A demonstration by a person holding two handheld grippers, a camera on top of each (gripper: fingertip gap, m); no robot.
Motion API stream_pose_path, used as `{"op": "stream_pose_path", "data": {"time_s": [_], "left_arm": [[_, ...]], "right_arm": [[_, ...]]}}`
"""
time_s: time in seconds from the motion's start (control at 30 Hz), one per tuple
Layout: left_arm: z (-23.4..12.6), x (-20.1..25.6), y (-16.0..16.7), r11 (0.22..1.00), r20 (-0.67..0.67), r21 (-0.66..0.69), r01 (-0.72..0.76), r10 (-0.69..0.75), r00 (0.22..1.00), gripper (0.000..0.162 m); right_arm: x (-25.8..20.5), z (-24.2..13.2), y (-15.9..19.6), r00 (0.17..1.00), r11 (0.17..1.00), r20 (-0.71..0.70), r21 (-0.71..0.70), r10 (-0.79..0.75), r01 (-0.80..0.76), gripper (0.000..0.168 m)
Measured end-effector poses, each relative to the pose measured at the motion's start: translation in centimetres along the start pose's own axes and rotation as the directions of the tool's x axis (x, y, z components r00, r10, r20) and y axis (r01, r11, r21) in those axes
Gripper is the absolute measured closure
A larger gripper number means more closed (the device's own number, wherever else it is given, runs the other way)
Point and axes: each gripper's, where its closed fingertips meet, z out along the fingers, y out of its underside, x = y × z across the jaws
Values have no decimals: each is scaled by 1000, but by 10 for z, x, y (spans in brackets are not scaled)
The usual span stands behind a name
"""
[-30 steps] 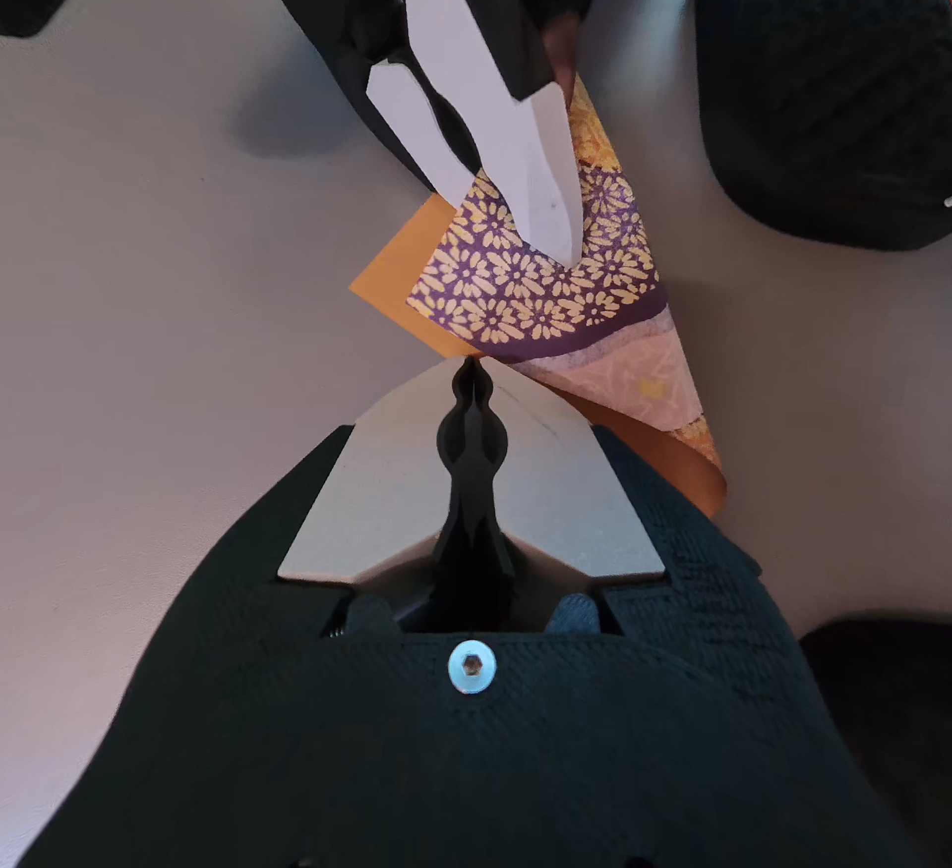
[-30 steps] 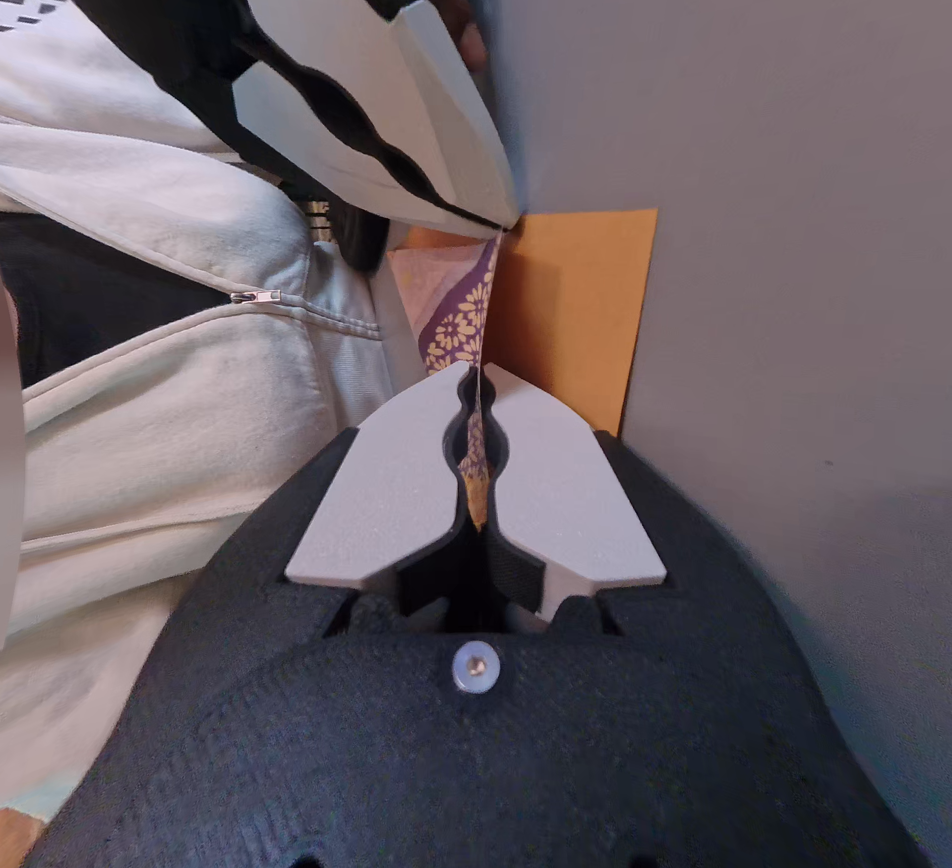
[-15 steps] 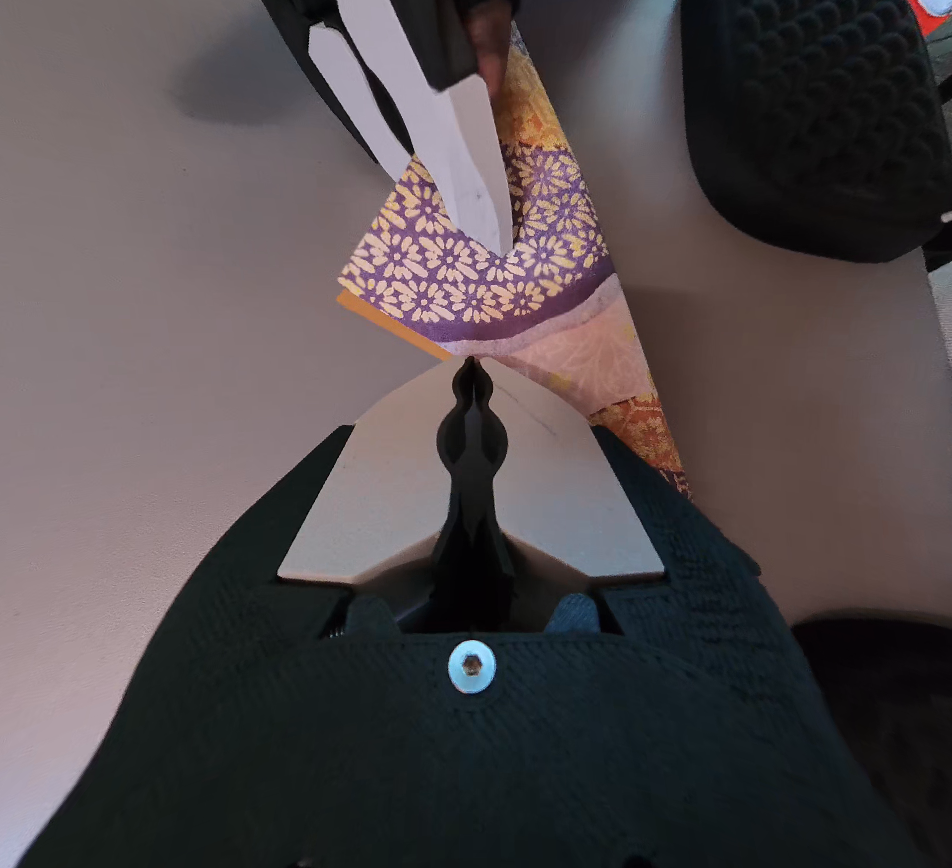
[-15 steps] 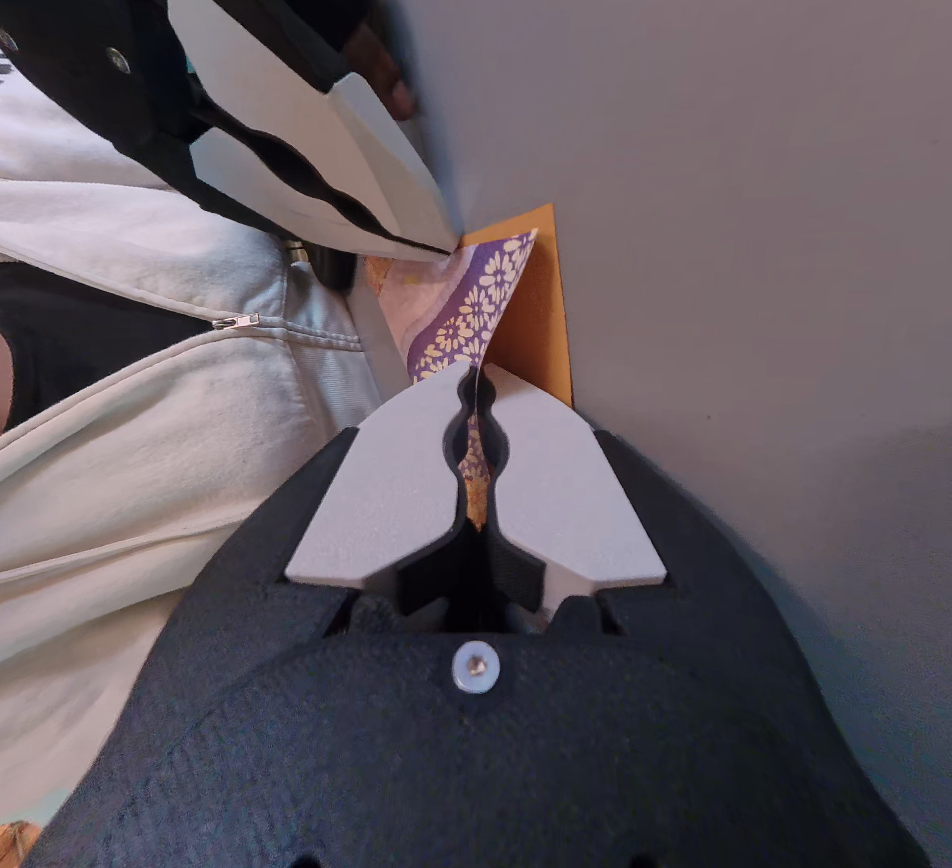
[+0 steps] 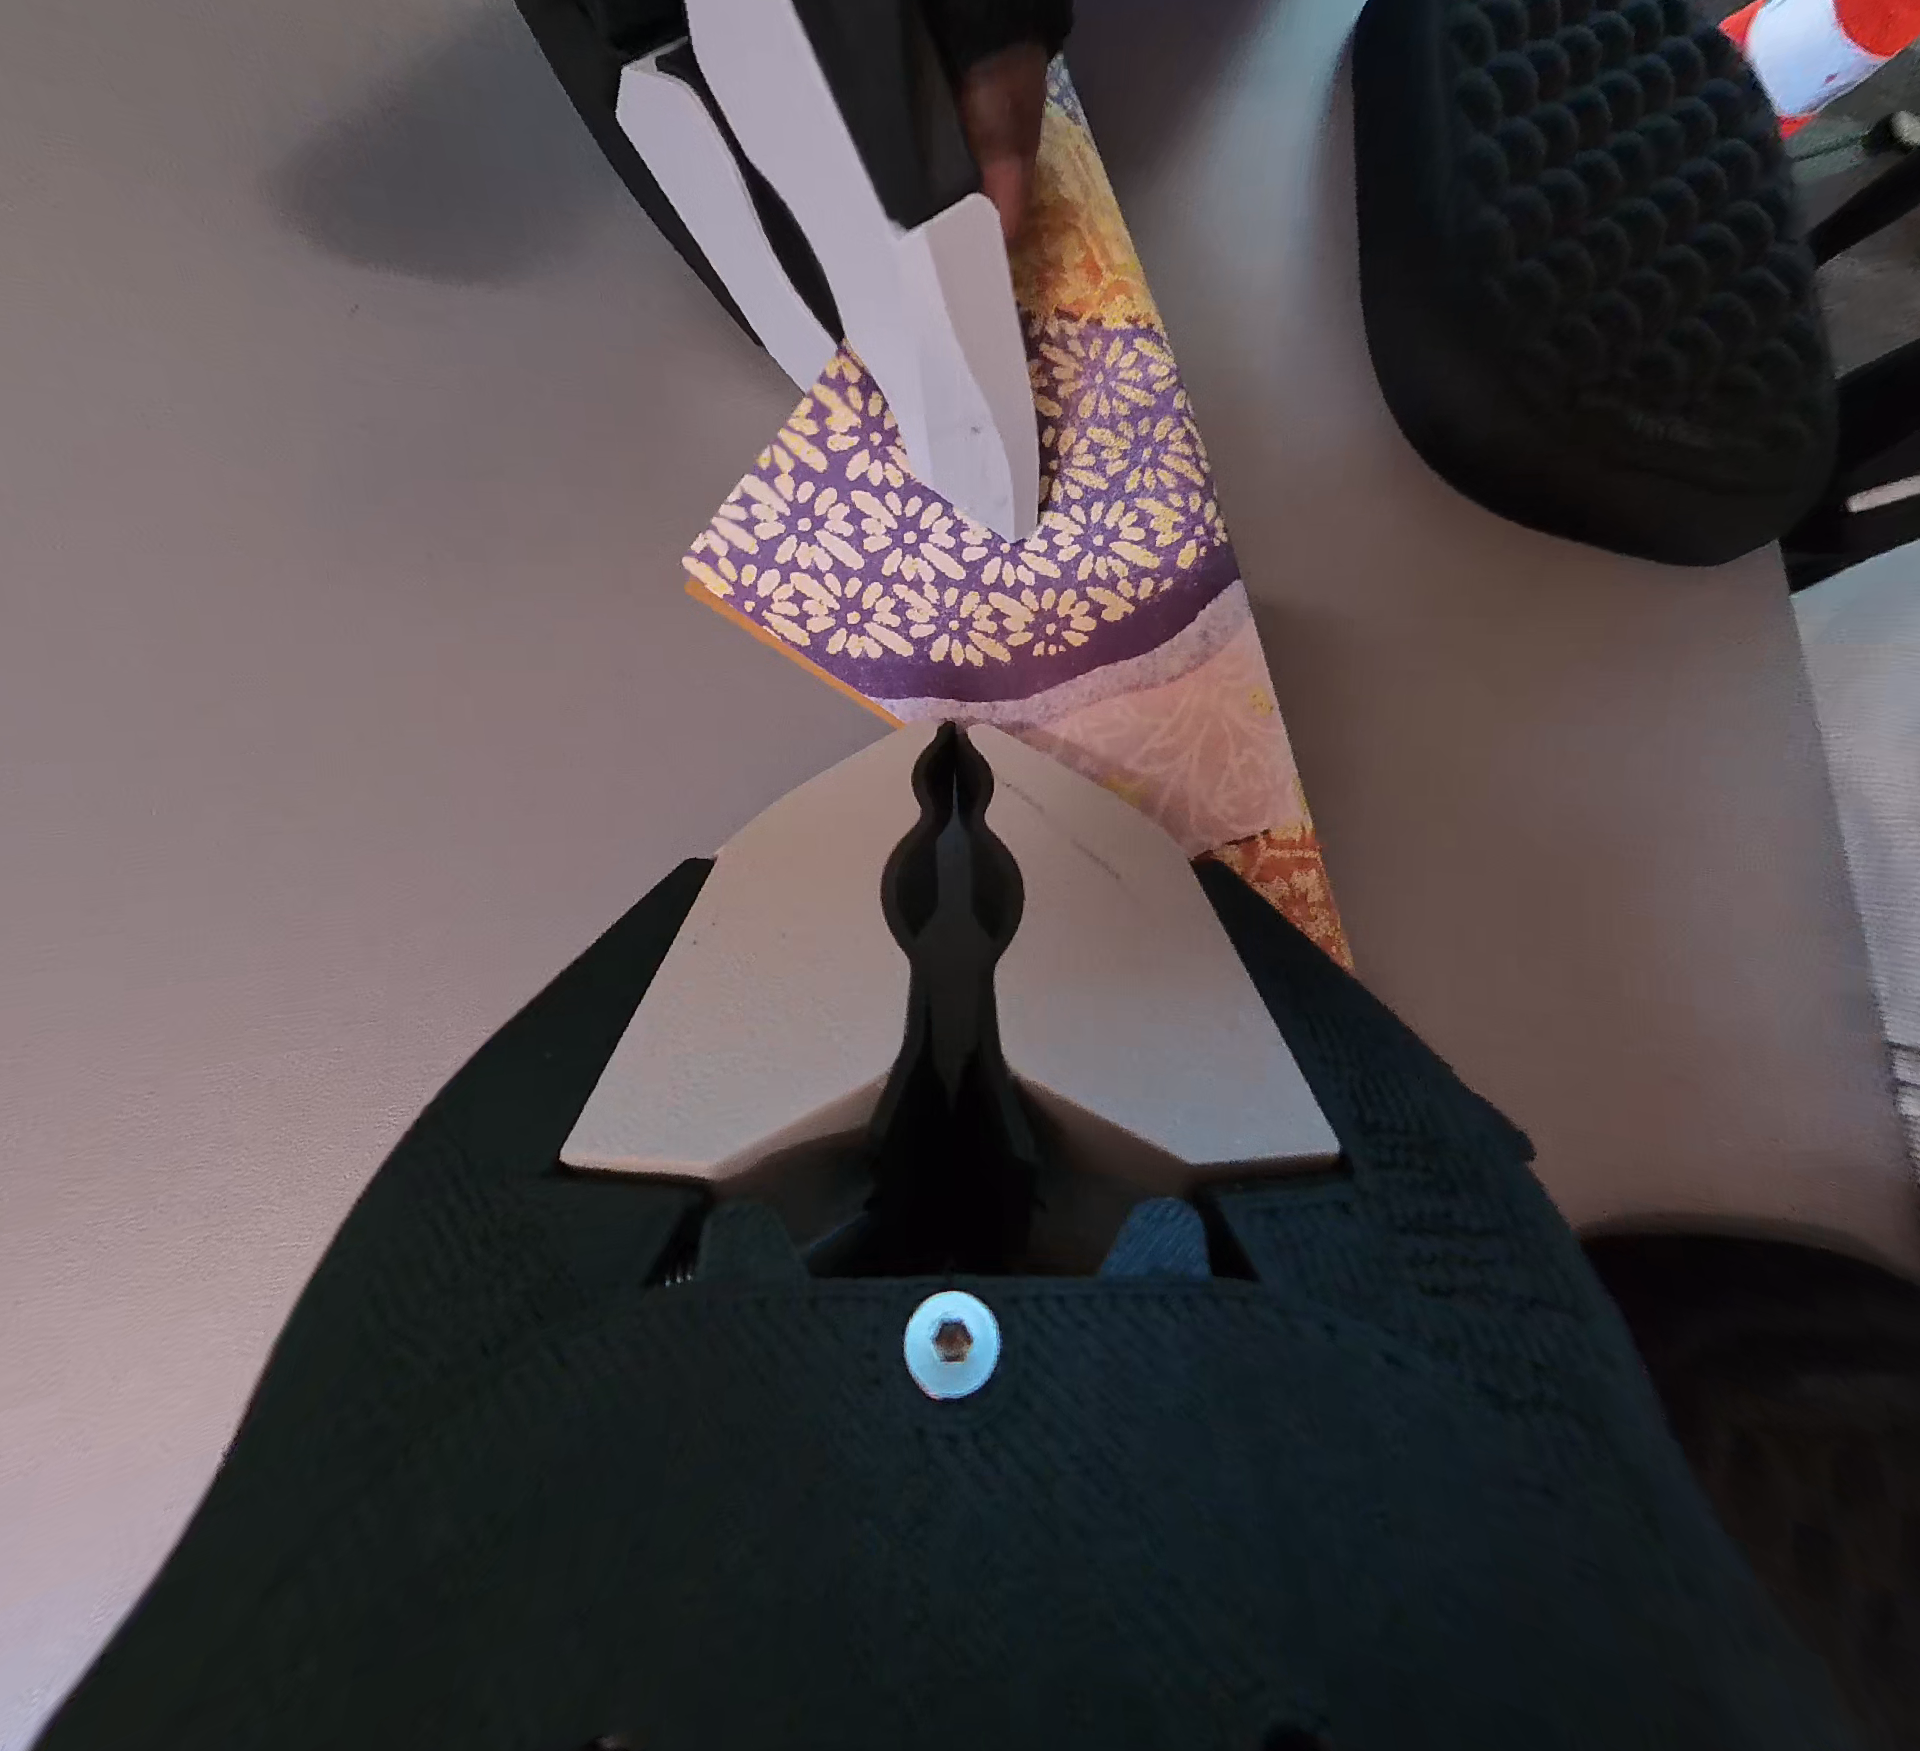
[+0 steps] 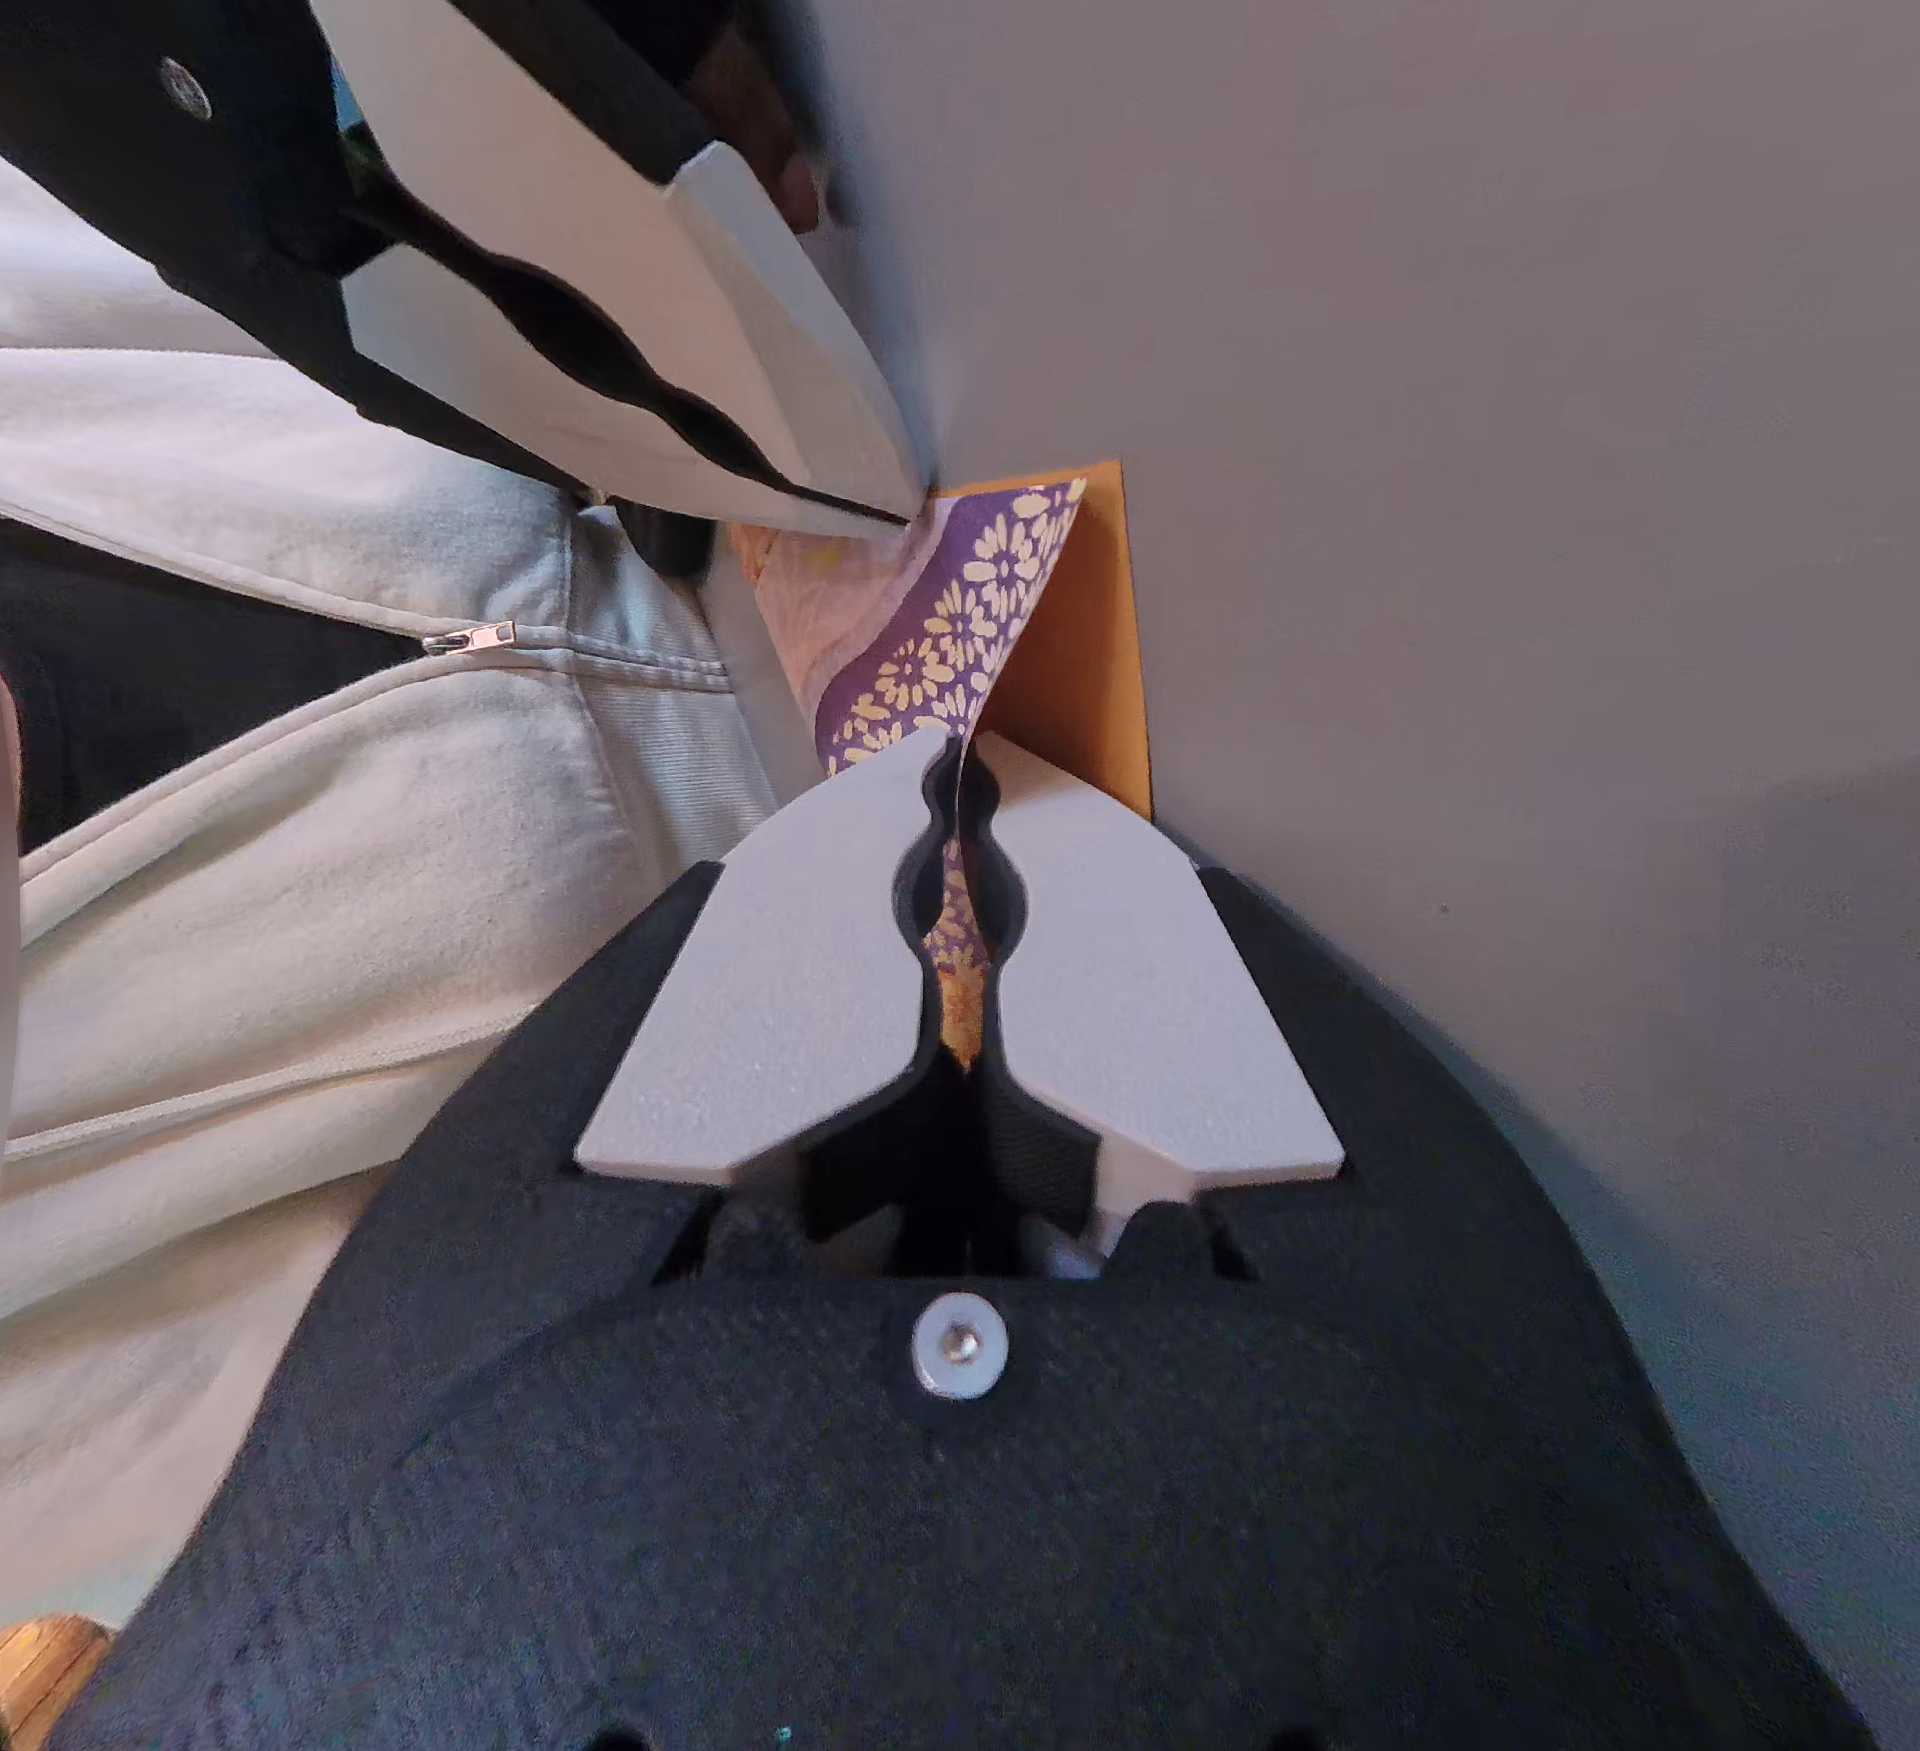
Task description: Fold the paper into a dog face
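Note:
The paper (image 5: pixel 935 589) has a purple, pink and orange flower pattern on one face and plain orange on the back. It lies partly folded on the grey table (image 5: pixel 312 662). My right gripper (image 6: pixel 961 751) is shut on a patterned flap (image 6: pixel 935 641) and holds it up above the flat orange layer (image 6: pixel 1091 662). It also shows in the left wrist view (image 5: pixel 997 496), coming in from the top. My left gripper (image 5: pixel 948 733) is shut, with its tips against the near edge of the paper. It shows in the right wrist view (image 6: pixel 904 512) too.
A black dimpled pad (image 5: pixel 1590 247) stands at the table's right edge, with a red and white thing (image 5: pixel 1829 28) behind it. A person's pale zipped jacket (image 6: pixel 312 818) fills the left of the right wrist view. One gripper's finger ends stand about 4 centimeters off the other's.
My right gripper has carried the patterned flap over the orange layer, so much less orange shows. My left gripper has stayed shut at the paper's near edge.

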Motion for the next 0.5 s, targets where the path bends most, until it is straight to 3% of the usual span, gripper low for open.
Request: {"op": "stream_pose_path", "data": {"time_s": [0.2,0.5], "left_arm": [[-7,-10,-9,996,43,76,42,-45,998,162],[-8,-15,-17,993,123,92,-69,58,991,162]], "right_arm": [[-1,0,0,1000,1000,12,-13,21,-21,168],[-1,-1,-2,996,997,35,-16,76,-76,168]]}}
